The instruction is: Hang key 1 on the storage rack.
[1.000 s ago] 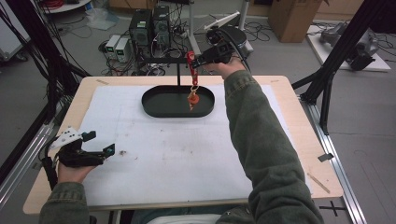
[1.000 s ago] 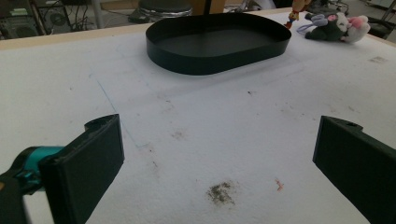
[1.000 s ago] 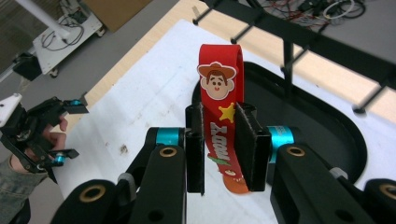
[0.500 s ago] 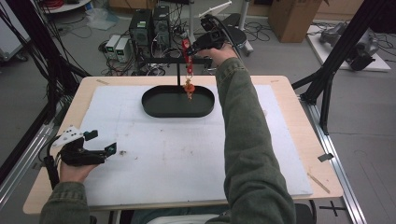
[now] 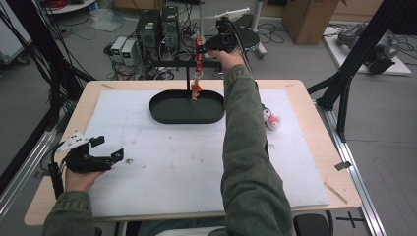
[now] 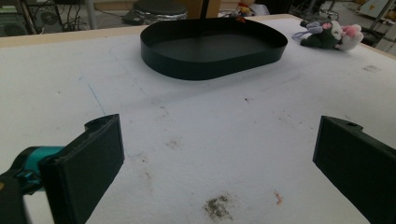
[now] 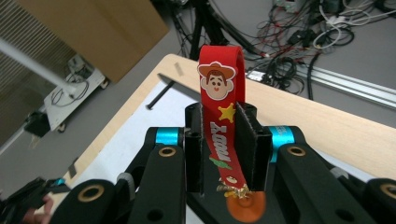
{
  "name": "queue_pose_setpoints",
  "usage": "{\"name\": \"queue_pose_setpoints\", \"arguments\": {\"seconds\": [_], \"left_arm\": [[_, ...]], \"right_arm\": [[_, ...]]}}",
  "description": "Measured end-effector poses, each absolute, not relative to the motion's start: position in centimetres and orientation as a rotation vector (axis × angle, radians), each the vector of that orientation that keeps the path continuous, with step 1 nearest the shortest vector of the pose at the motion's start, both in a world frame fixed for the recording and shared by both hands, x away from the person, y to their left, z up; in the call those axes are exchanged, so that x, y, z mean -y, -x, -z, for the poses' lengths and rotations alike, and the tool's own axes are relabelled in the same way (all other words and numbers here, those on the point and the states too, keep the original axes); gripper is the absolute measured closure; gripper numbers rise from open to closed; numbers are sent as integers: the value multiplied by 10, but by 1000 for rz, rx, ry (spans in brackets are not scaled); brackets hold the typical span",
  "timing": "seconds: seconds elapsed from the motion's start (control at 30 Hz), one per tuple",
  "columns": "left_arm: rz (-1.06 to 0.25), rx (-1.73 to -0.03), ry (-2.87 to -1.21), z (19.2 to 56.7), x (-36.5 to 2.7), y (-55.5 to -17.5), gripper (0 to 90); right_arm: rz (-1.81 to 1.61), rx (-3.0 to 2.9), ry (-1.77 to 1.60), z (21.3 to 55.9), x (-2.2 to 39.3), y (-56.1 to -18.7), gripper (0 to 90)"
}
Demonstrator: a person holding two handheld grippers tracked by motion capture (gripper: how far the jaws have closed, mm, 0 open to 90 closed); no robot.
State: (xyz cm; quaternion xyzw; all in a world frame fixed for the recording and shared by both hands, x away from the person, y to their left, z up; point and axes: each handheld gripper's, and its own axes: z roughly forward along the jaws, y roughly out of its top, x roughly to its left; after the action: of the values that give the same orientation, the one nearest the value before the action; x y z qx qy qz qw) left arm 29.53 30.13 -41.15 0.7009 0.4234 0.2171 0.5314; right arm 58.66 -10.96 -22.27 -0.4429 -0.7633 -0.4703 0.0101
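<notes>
Desk (image 5: pixel 305 162) from above: we held our right tool (image 5: pixel 201 46) high over the black oval tray (image 5: pixel 162 110), so the red strap (image 5: pixel 198 54) could hang by the thin stand. Our left tool (image 6: pixel 215 158) sat wide open with nothing in it. Up close, our right tool (image 7: pixel 219 144) squeezed the smooth, flat cartoon strap (image 7: pixel 219 93).

We see a red strap (image 7: pixel 219 126) printed with a cartoon cowboy face, a yellow star and white letters. It stands nearly upright, its looped top above, pinched at mid-length between the closed jaws of the right tool (image 7: pixel 220 154). From its lower end a metal ring and a small orange charm (image 5: pixel 196 90) hang down over the far part of the dark oval tray (image 5: pixel 167 114) on the desk.
</notes>
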Motion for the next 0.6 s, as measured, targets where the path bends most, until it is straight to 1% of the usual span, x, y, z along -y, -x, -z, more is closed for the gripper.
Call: {"name": "queue_pose_setpoints", "arguments": {"seconds": [0.23,0.37,0.6], "left_arm": [[-514,-1007,-1678,412,-299,-296,24],[-514,-1004,-1680,412,-299,-296,24],[-513,-1006,-1674,412,-300,-297,24]], "right_arm": [[1656,2254,1424,227,107,-588,734],[1668,2226,1524,228,109,-589,735],[1702,2193,1512,237,108,-592,734]]}}
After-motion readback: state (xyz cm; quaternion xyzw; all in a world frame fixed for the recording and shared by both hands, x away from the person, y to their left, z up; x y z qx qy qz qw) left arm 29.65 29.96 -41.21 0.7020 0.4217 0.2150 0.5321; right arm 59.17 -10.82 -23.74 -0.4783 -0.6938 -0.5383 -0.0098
